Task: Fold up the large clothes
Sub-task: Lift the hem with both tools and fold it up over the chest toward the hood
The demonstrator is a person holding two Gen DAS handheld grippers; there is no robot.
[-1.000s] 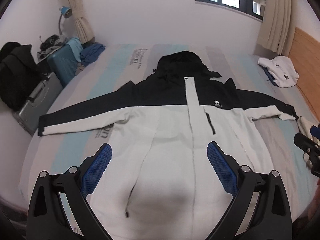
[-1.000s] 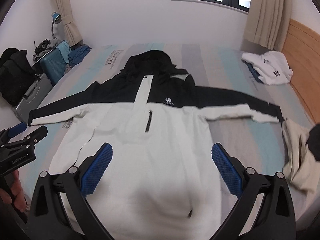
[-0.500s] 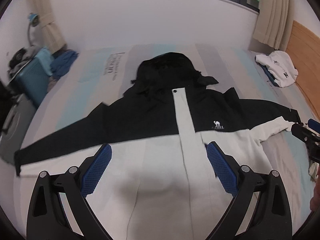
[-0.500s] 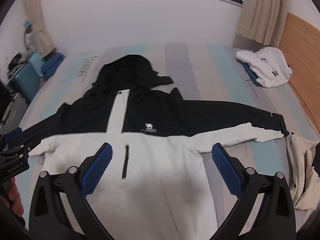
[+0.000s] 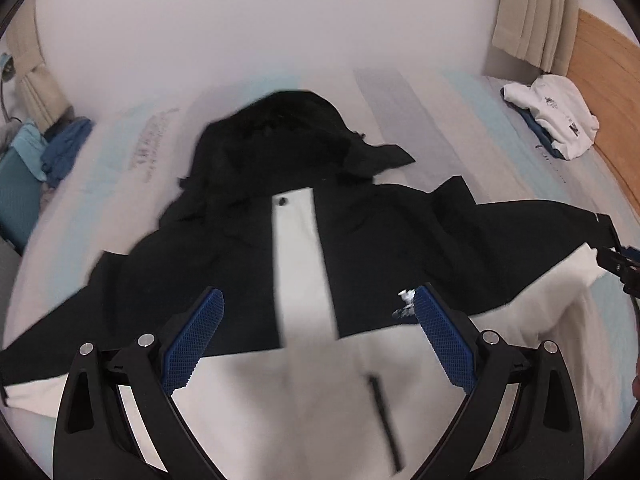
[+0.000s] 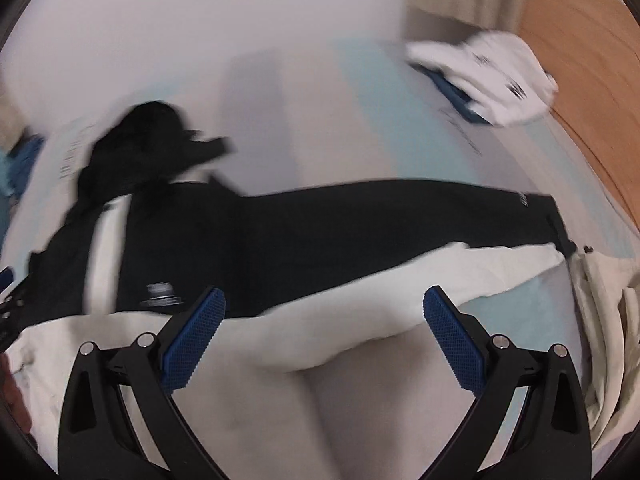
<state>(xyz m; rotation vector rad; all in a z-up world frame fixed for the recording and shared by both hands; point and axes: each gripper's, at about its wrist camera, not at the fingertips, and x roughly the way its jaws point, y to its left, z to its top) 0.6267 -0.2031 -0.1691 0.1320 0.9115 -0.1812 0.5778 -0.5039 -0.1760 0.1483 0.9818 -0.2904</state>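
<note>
Left wrist view: a black-and-white hooded jacket [image 5: 304,256] lies face up and spread flat on a bed [image 5: 452,116] with a pale blue, grey and white striped cover, its black hood toward 12 o'clock and its white lower body filling the frame at 6 o'clock. The left gripper [image 5: 318,320], black-armed with blue ridged pads, hangs wide open above the jacket's chest, holding nothing. A folded white garment with dark print [image 5: 554,118] rests on the bed at 2 o'clock, beside a wooden headboard [image 5: 604,92]. A teal suitcase [image 5: 16,188] stands off the bed at 9 o'clock. The tip of the right gripper [image 5: 618,266] shows at 3 o'clock, next to the jacket's sleeve cuff; whether they touch cannot be told

Right wrist view, blurred: the right gripper [image 6: 324,318] is spread wide and empty above the jacket's [image 6: 280,232] white underarm, the black-topped sleeve stretching toward 3 o'clock. A crumpled cream cloth [image 6: 608,320] lies at the sleeve's end near 4 o'clock. The white garment [image 6: 496,76] sits at 1 o'clock against the headboard [image 6: 580,60]. The left gripper's black frame [image 6: 10,300] shows at 9 o'clock
</note>
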